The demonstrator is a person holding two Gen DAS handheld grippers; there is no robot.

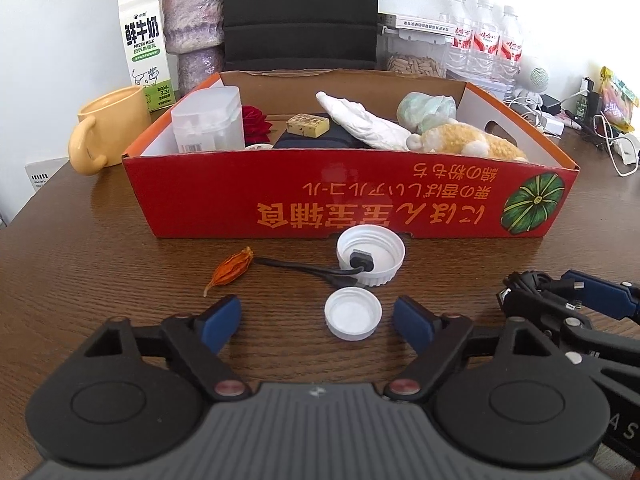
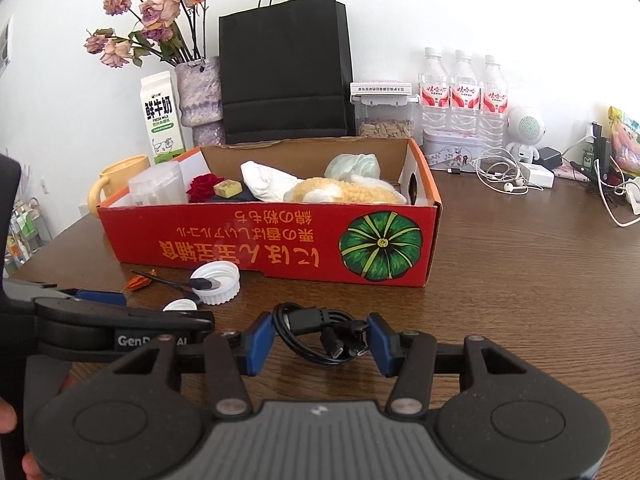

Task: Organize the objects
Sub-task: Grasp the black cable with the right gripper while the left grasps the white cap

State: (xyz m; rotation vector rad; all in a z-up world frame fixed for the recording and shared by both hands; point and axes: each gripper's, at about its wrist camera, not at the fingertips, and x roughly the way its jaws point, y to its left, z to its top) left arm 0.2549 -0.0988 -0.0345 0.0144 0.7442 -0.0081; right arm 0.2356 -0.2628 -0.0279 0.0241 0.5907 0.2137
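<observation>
A red cardboard box [image 1: 280, 200] [image 2: 240, 244] stands on the brown table, holding a plush toy [image 1: 464, 140], a white cloth, a red rose, a clear container and other items. In front of it lie a small white cap [image 1: 352, 318], a larger white lid [image 1: 370, 256] [image 2: 216, 278] with a short black cable [image 1: 304, 268] resting in it, and a dried orange flower [image 1: 232, 270]. My left gripper [image 1: 318, 322] is open, its fingers on either side of the small cap. My right gripper [image 2: 320, 338] is shut on a coiled black USB cable [image 2: 320, 332], near the table top.
Behind the box stand a yellow mug [image 1: 108, 132], a milk carton [image 1: 146, 48], a vase of dried roses [image 2: 200, 92], a black paper bag [image 2: 284, 68], a seed jar and three water bottles [image 2: 462, 96]. Chargers and white cables [image 2: 508, 176] lie at the back right.
</observation>
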